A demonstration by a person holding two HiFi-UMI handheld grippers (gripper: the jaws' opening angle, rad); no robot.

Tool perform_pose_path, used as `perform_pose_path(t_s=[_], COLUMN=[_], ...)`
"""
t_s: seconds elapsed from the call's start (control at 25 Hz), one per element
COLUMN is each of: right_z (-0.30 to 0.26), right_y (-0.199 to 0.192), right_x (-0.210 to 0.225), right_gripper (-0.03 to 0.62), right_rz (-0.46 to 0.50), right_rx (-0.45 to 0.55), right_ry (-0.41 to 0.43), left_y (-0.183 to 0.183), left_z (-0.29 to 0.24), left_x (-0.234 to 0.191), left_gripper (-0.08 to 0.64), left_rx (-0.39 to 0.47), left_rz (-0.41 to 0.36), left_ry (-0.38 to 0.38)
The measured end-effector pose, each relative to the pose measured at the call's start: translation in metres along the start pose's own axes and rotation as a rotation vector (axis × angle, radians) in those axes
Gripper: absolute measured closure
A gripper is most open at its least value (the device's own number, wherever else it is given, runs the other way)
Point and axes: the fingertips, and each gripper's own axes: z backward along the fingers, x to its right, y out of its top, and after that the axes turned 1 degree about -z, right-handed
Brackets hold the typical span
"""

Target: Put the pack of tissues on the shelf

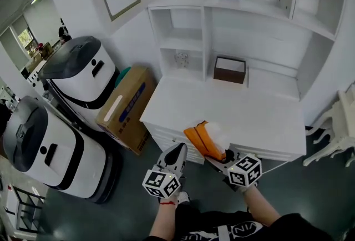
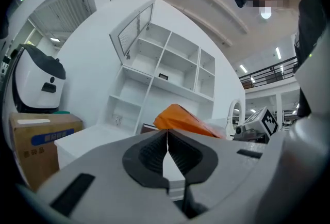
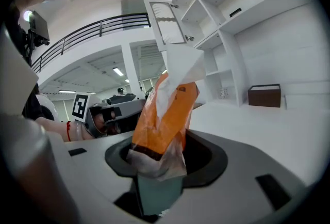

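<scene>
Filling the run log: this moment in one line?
right tool: shut on tissue pack | left tool: shut, empty | shelf: pack not placed

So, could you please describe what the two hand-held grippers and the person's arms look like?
The left hand-held gripper and the right hand-held gripper are light grey, with dark ribbed pads in black recesses. Each bears a white cube with black square markers. A thin red band circles the left wrist; the clothing is dark.

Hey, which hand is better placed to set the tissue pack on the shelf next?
Right. The right gripper is clamped on the orange pack of tissues, with the shelf ahead of it. The left gripper is shut and empty.
</scene>
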Motion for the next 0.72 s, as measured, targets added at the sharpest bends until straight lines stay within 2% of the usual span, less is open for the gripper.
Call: perform_pose_path(t_s=[0.36,0.6,0.72], right_z=[-0.094,-0.137,-0.151], right_y=[0.032,0.048,0.051], right_x=[0.017,0.028,0.031], right_gripper=[0.41,0.41,0.41], right_rz=[-0.035,-0.054,-0.075], right_rx=[-0.002,0.013,0.008], right_ry=[-0.048,-0.104,-0.133], left_y=[0.012,0.016,0.009], left_z=[-0.027,-0.038,-0.04], left_x=[-0.096,-0.139,-0.151], left_gripper=[0.549,0.549,0.549], left_rx=[-0.059,-0.079,-0.108], left_rz=[0.031,0.035,0.011], left_ry=[-0.049,-0.106,-0.141])
